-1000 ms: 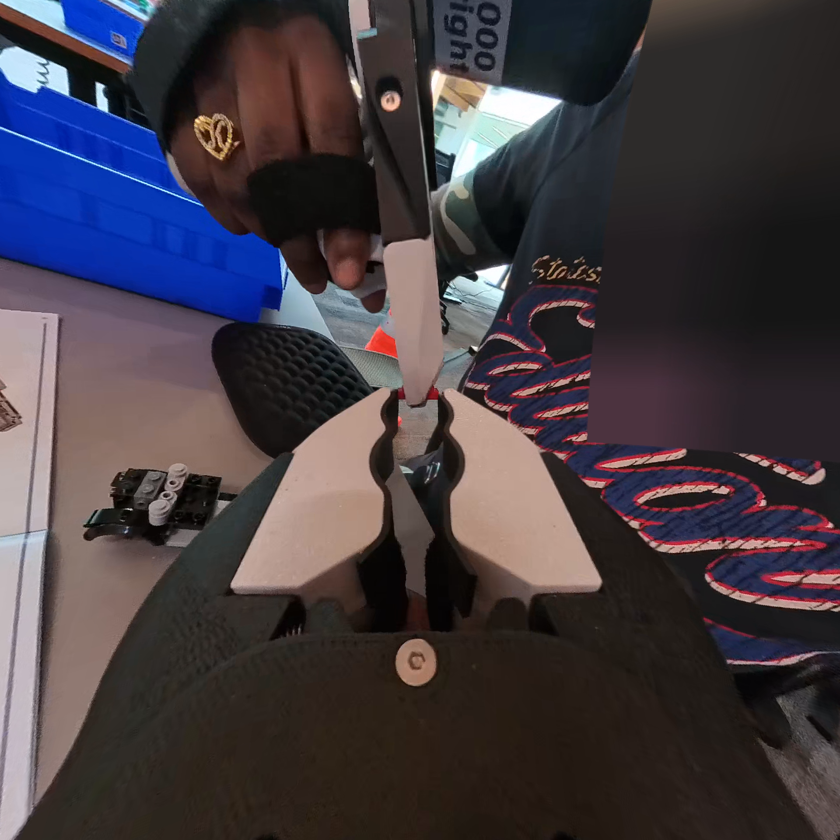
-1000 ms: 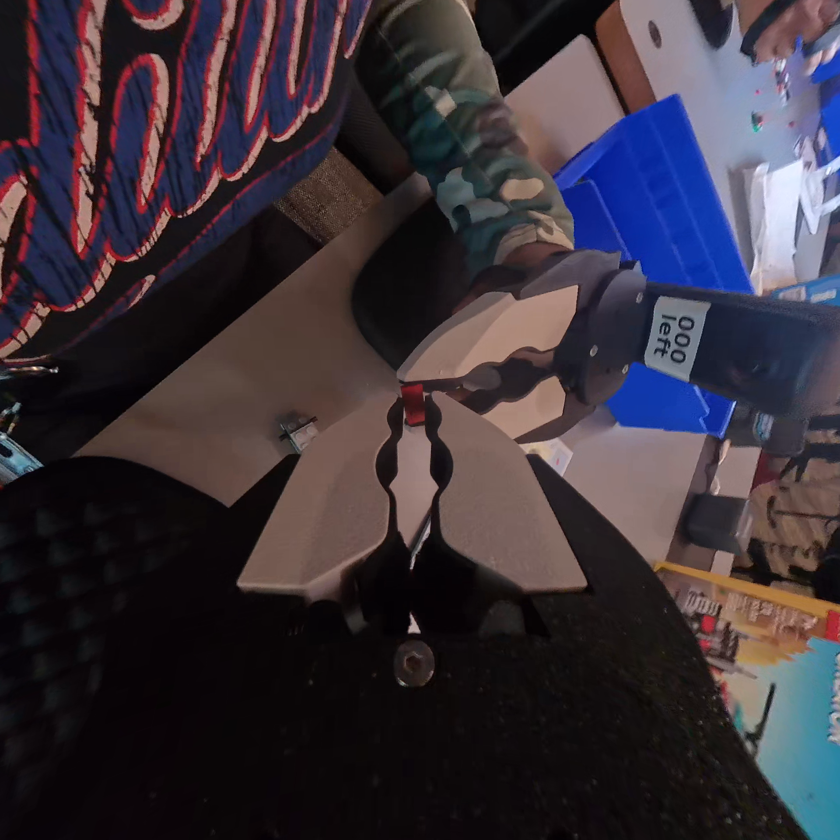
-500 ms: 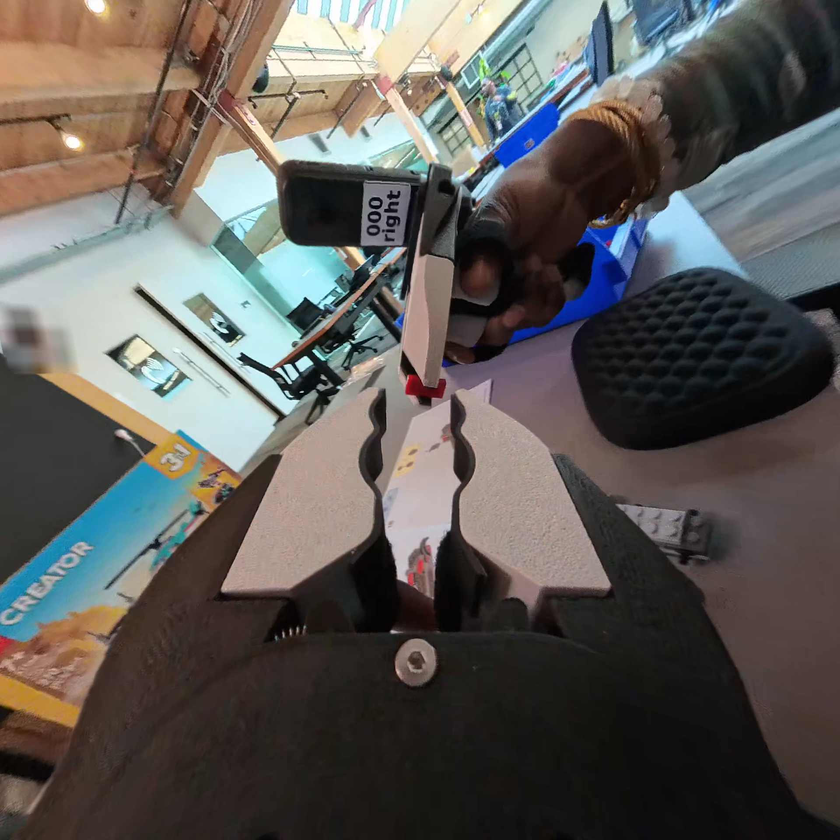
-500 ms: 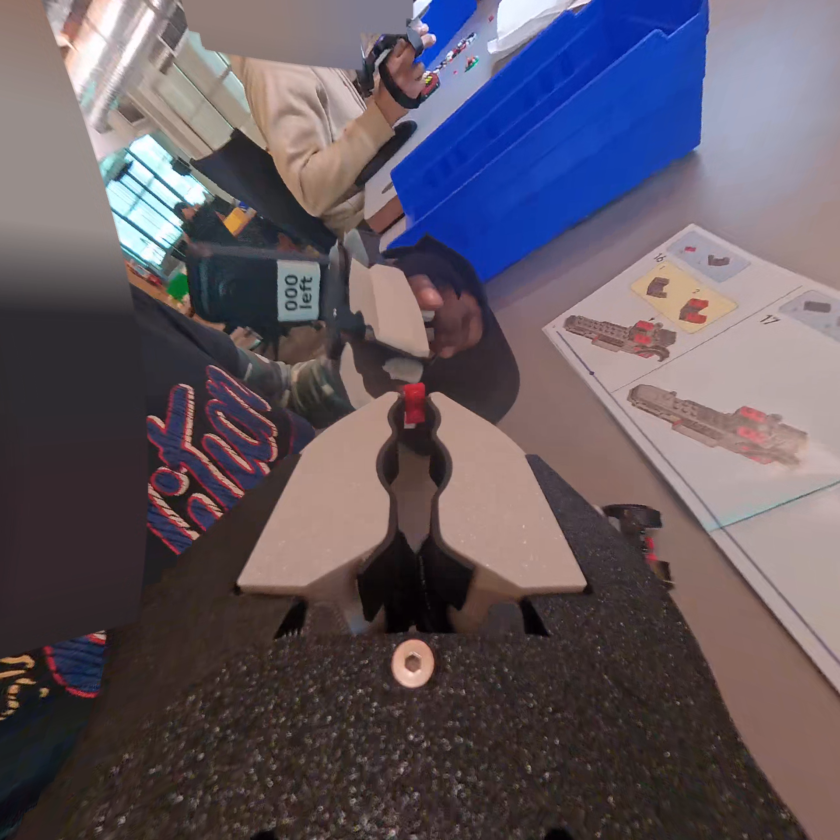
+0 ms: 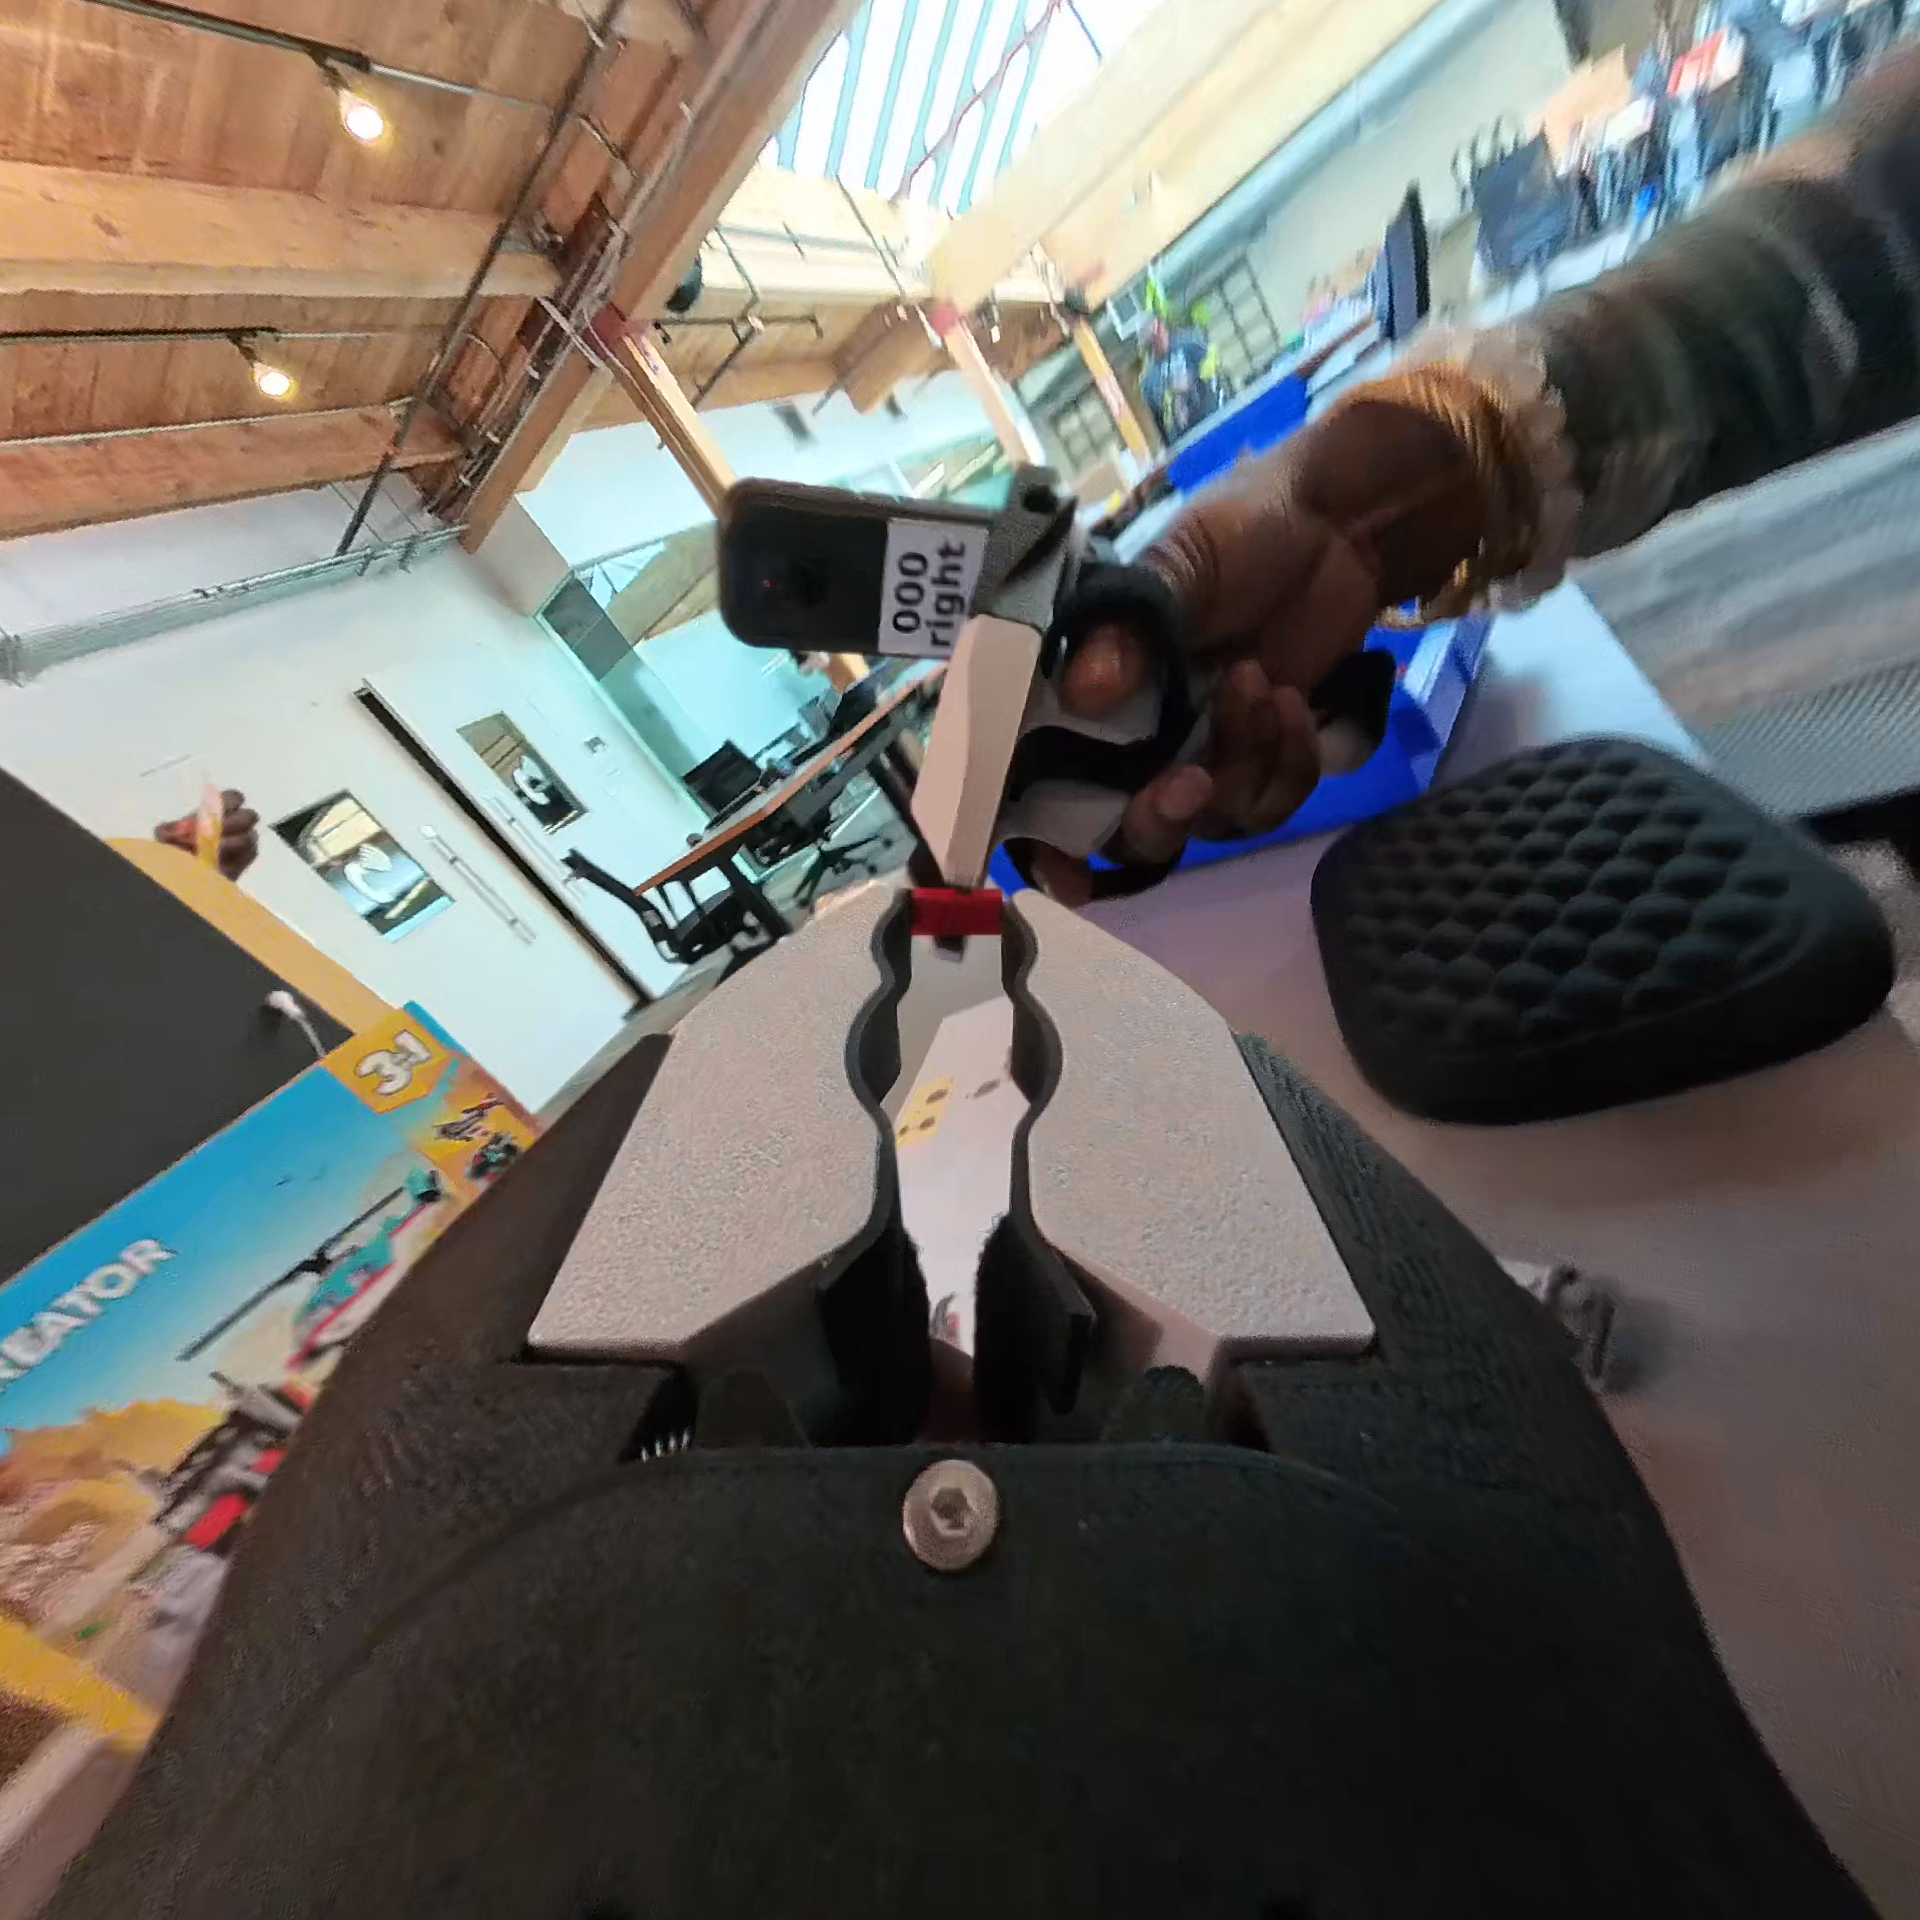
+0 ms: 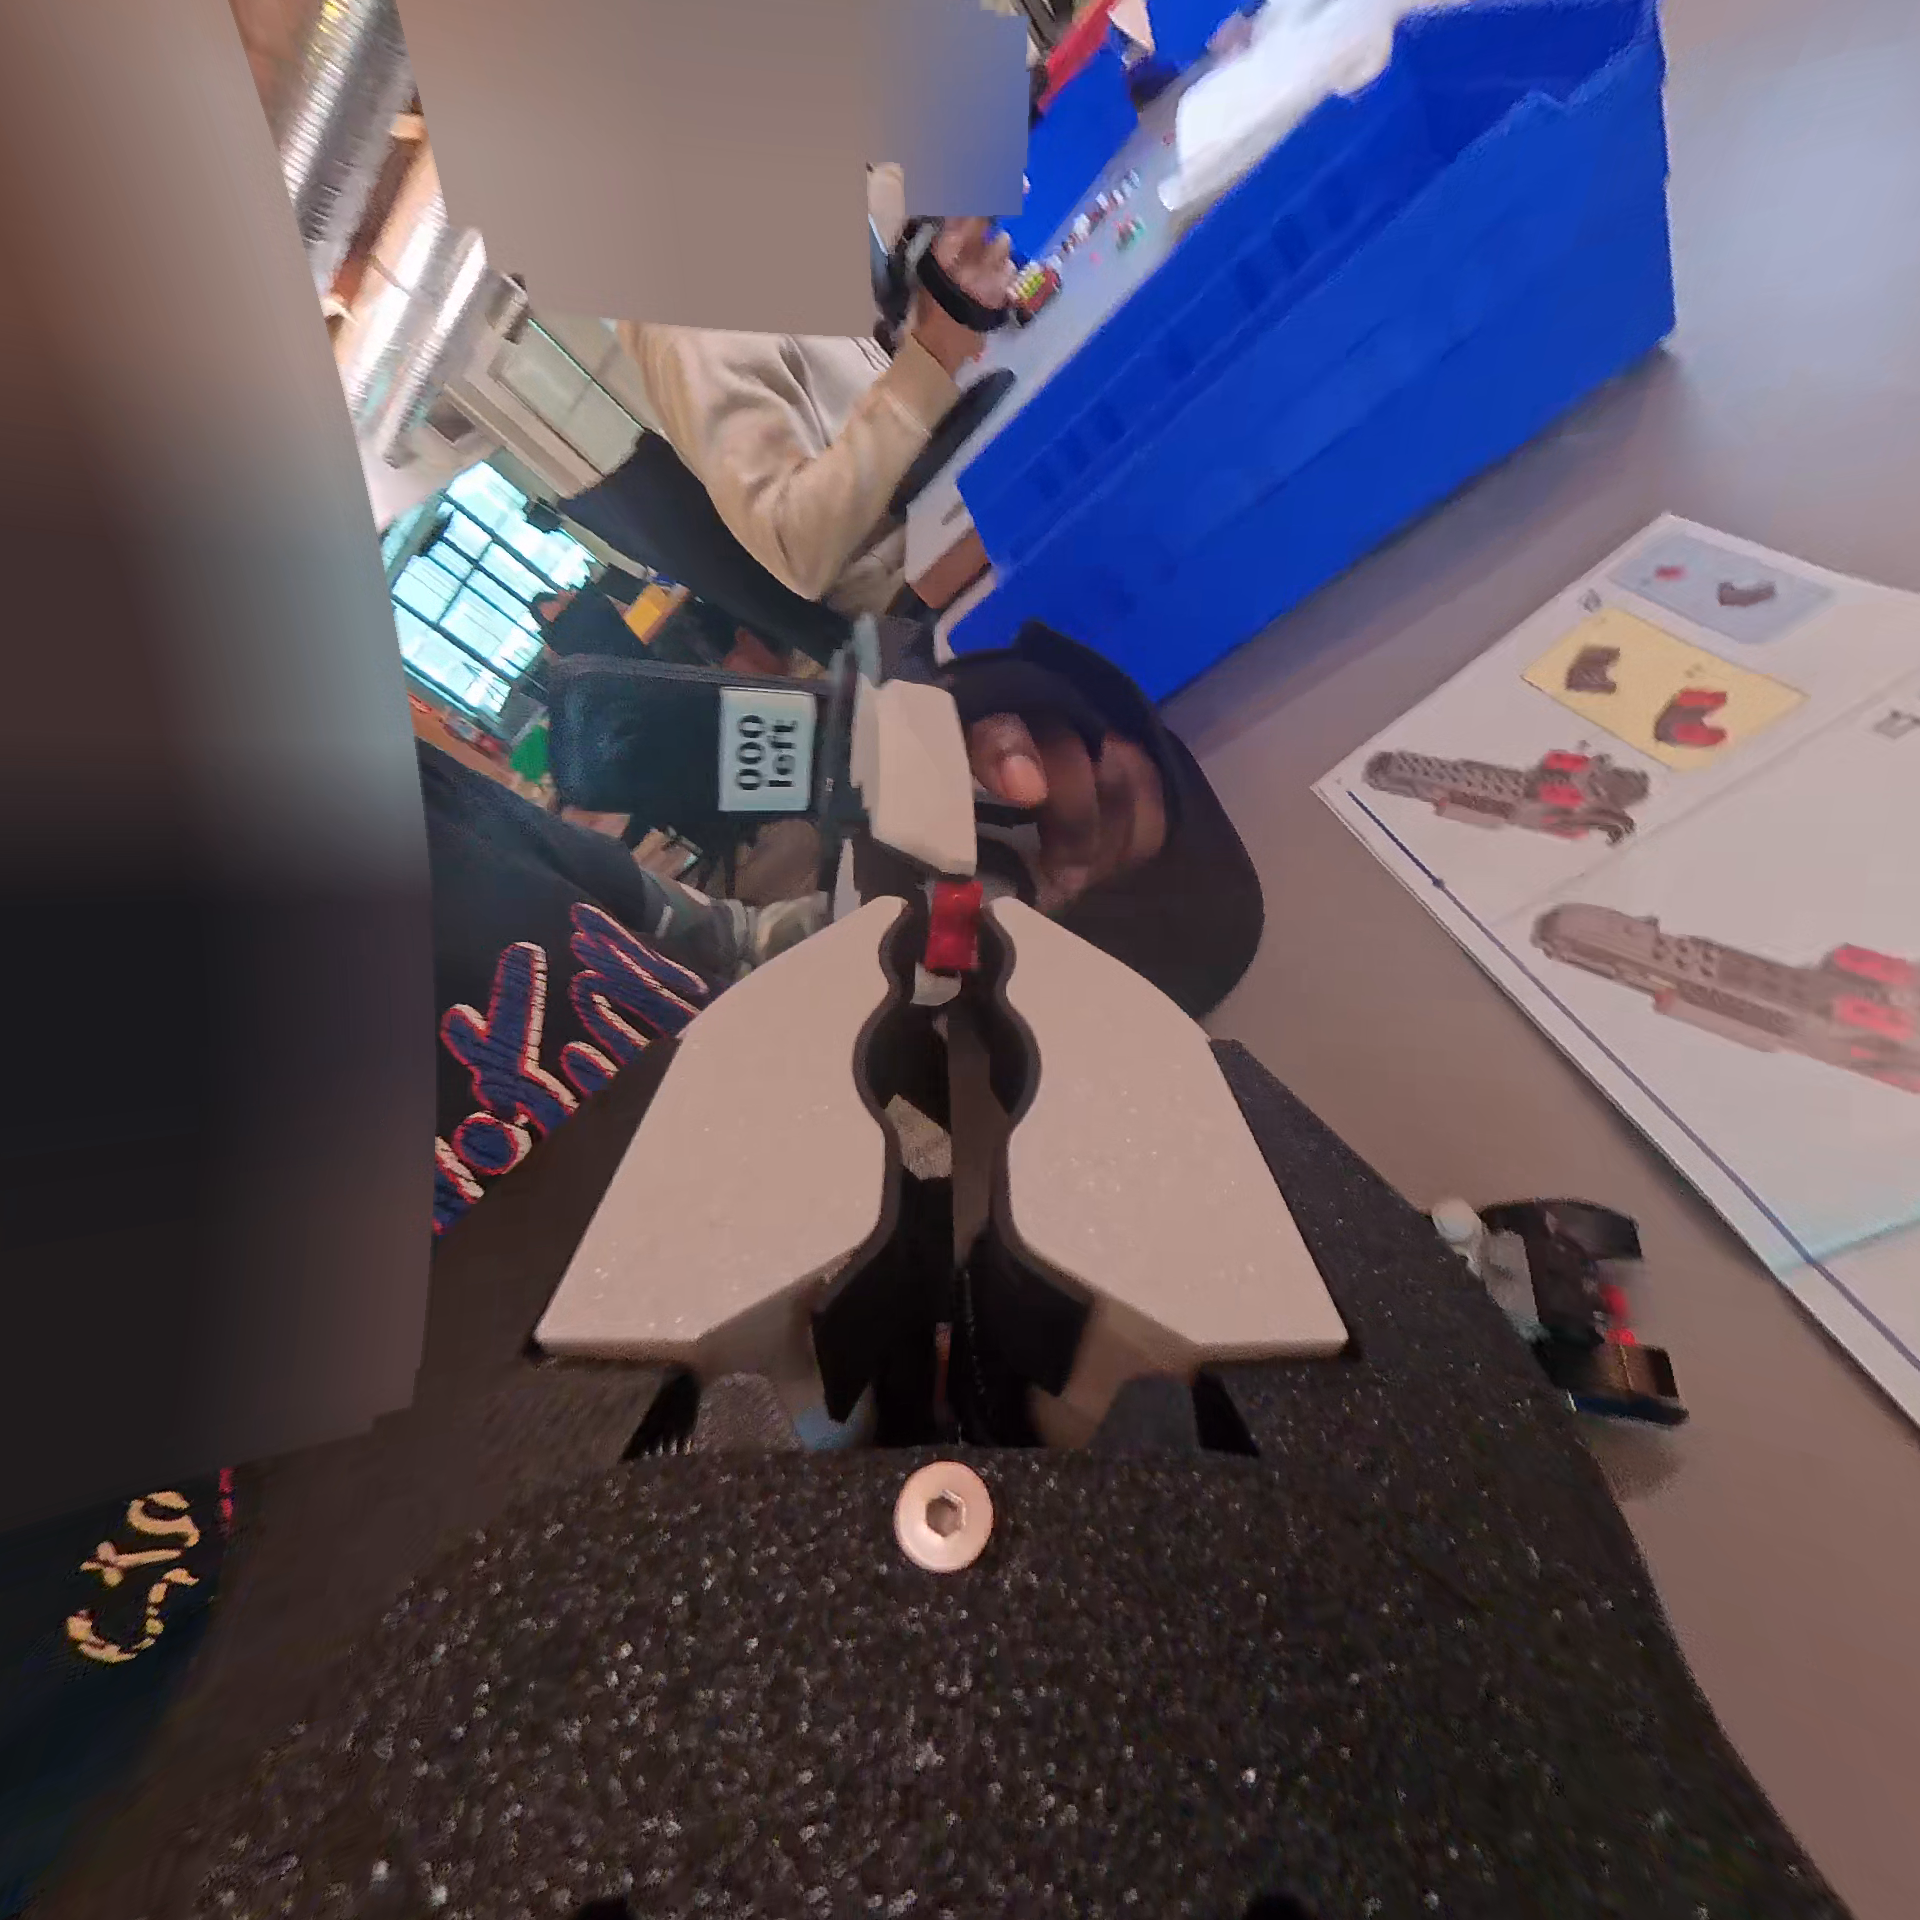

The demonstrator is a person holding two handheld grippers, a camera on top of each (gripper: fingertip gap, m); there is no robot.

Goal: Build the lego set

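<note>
Both grippers' jaws pinch red brick point(image 5: 956, 912).

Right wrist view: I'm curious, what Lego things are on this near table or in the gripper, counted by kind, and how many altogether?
Red piece, pinched at the fingertips: 1
Partly built black model on the table: 1
Open instruction booklet: 1
Total: 3
</note>
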